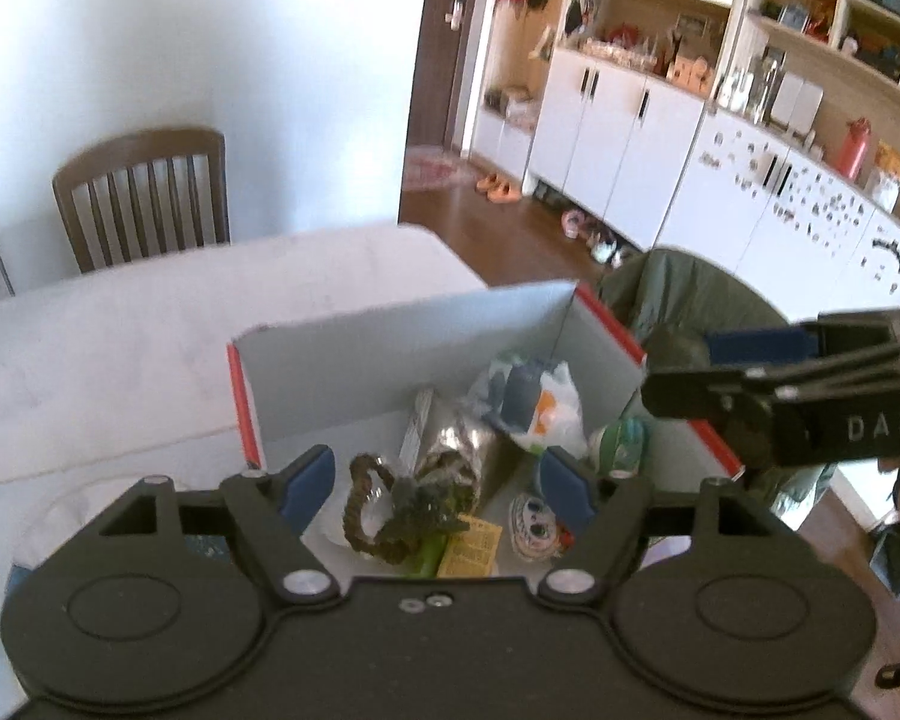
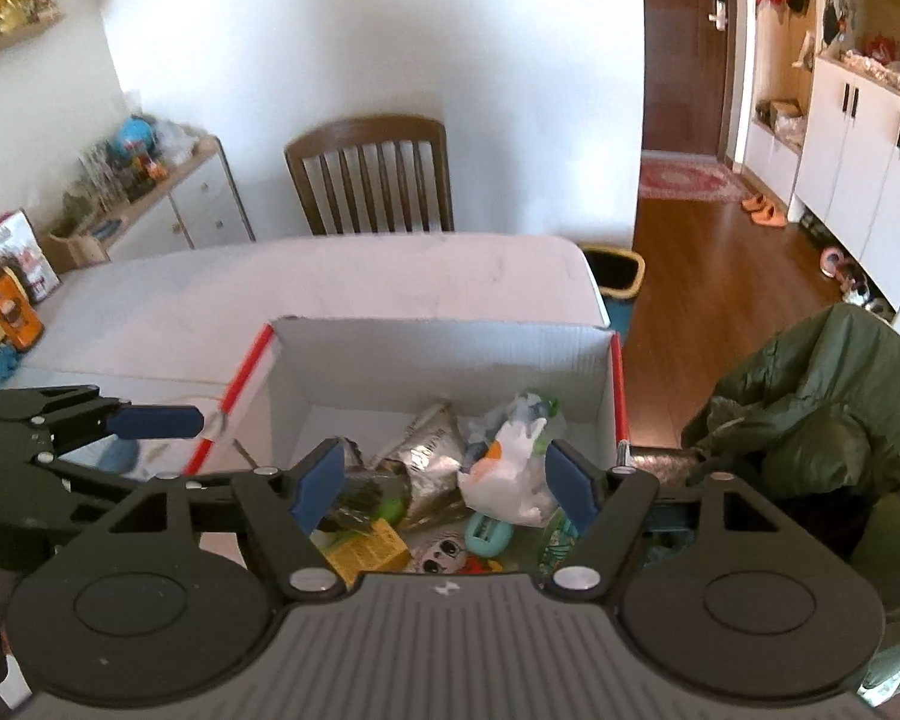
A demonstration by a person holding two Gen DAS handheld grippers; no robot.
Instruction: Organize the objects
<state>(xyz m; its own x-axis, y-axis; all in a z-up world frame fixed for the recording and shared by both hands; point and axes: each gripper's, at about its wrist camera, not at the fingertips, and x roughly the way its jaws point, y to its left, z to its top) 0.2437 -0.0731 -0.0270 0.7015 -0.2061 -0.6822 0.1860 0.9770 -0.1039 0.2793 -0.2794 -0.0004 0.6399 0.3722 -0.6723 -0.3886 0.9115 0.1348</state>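
1. Left wrist view: the left gripper [image 1: 438, 480] hangs over the cardboard box [image 1: 390, 360], its blue fingers spread wide with nothing between them.
2. Right wrist view: the right gripper [image 2: 444, 483] is spread wide too, holding nothing.
3. The box sits on the white table [image 2: 330, 282], with a silver packet [image 2: 426, 450], a white bag [image 2: 510, 474] and a yellow packet [image 2: 366, 552] inside.

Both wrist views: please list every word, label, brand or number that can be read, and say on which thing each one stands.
"DAS": white letters on the black body of the right gripper, cut off by the picture's edge.
Silver foil packet in the box: dark print, too blurred to read.
Yellow card: fine print, too small to read.
Red and white carton on the sideboard: print too blurred to read.
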